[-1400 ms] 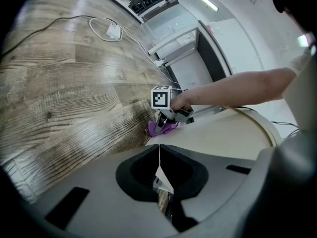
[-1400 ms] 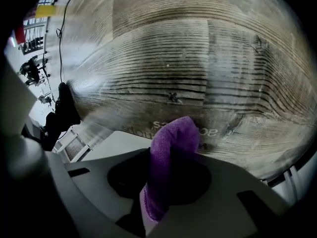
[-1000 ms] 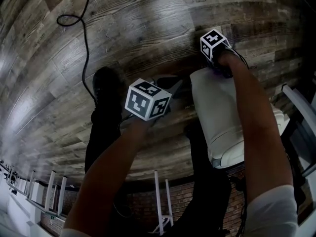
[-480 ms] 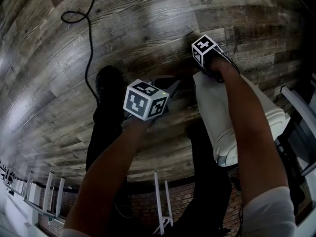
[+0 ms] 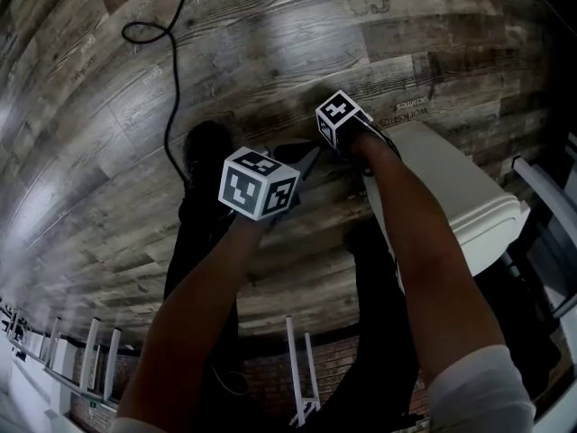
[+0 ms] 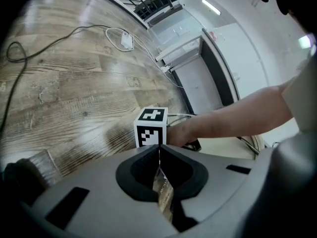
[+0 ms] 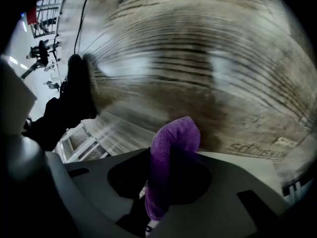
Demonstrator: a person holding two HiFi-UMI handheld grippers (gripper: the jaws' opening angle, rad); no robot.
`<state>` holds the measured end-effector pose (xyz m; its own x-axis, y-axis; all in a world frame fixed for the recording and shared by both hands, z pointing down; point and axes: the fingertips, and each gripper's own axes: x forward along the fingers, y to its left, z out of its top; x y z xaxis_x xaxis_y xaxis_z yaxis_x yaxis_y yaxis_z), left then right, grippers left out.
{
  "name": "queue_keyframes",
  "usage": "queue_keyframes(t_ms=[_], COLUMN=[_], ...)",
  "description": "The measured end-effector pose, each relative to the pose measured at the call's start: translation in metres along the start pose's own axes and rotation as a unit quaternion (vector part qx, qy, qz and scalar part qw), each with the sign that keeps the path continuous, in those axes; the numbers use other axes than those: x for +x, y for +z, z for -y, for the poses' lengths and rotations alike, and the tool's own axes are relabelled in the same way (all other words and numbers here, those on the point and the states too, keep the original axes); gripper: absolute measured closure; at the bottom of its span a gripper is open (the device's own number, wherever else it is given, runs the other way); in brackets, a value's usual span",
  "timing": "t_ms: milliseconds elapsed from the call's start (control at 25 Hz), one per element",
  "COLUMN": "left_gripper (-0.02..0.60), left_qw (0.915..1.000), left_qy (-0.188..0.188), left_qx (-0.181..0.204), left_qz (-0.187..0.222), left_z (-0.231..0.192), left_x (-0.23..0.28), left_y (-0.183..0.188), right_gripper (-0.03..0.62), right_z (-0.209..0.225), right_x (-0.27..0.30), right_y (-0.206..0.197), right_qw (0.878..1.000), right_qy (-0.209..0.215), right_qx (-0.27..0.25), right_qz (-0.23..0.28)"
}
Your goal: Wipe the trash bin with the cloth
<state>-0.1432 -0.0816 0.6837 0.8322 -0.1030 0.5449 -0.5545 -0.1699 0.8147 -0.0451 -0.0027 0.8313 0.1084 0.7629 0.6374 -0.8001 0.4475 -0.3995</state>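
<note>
The white trash bin [image 5: 451, 183] stands on the wood floor at the right of the head view. My right gripper [image 7: 171, 152] is shut on a purple cloth [image 7: 173, 140], which sticks up between the jaws. Its marker cube [image 5: 341, 118] sits at the bin's upper left corner, with the hand [image 5: 365, 144] against the bin's edge. My left gripper [image 6: 159, 150] is shut with nothing in it. It hovers just left of the bin, its cube [image 5: 260, 183] beside the right arm. From the left gripper view, the right cube [image 6: 151, 128] lies straight ahead of the jaws.
A black cable [image 5: 171, 70] loops across the floor at the upper left. The person's dark trouser legs and a shoe [image 5: 207, 142] stand under the grippers. A white frame [image 5: 297, 368] rises at the bottom, and a white charger with cord [image 6: 126, 39] lies on the floor.
The right gripper with the cloth has slid left along the bin's top edge, from its far corner toward the left gripper. The left gripper has hardly moved.
</note>
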Motion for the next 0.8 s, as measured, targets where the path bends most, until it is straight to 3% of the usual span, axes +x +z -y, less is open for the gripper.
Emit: queue_keyframes(t_ms=[120,240,600,800], left_gripper=[0.577,0.577,0.577,0.577], left_qw=[1.0,0.9998,0.9992,0.9997], left_qy=[0.008,0.014,0.02,0.006], left_qx=[-0.003,-0.008,-0.023,0.003], left_qz=[0.003,0.006,0.025,0.024], left_z=[-0.006,-0.01,0.011,0.031], left_x=[-0.014,-0.03,-0.087,-0.121], left_y=[0.0,-0.001,0.013,0.046], right_gripper=[0.505,0.505,0.505,0.505], right_z=[-0.053,-0.088,-0.117,-0.126], right_x=[0.014,0.012,-0.07,-0.131], right_y=[0.005,0.005,-0.016,-0.021], right_qw=[0.997,0.992,0.989,0.983], right_qy=[0.077,0.118,0.105,0.096], right_qx=[0.004,0.013,-0.019,-0.004], right_qz=[0.024,0.05,0.105,0.156])
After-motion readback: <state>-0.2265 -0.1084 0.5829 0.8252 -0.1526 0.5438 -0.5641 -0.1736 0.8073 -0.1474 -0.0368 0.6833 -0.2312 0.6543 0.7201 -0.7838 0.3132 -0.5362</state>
